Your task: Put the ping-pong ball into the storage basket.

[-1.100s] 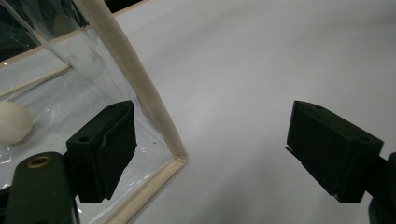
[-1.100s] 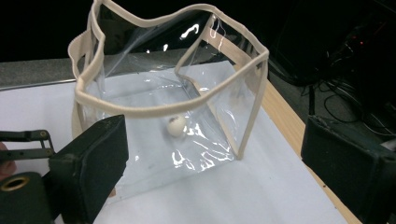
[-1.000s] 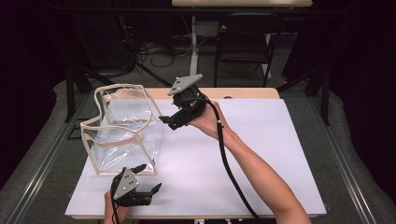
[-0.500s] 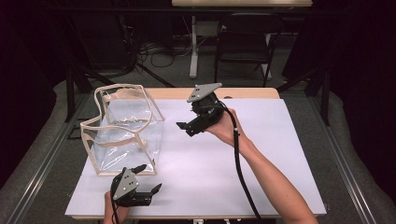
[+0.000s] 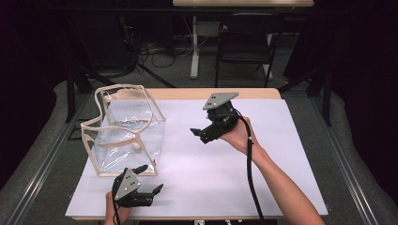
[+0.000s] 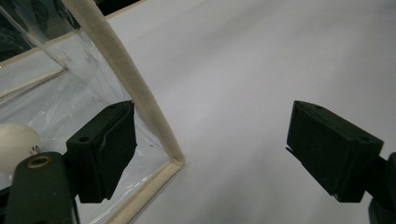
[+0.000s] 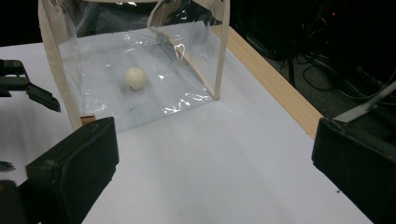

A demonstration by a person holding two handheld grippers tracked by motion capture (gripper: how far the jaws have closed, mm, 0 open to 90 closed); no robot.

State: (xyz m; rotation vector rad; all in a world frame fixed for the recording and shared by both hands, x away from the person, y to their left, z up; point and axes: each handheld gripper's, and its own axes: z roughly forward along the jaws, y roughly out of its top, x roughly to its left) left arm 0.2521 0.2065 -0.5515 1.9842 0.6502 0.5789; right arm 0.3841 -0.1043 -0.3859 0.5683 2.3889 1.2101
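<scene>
Fingers of our right gripper (image 5: pixel 199 135) have just been opening, empty, our left gripper (image 5: pixel 149 179) spread beside the clear cream-trimmed plastic bag (image 5: pixel 126 133), small white ball (image 7: pixel 136 77) inside.

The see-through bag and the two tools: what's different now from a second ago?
The right tool pulled away from the clear bag toward the table's middle and sank a little, its jaws just opening, nothing between them. The left tool, bag and white ball stayed put.
</scene>
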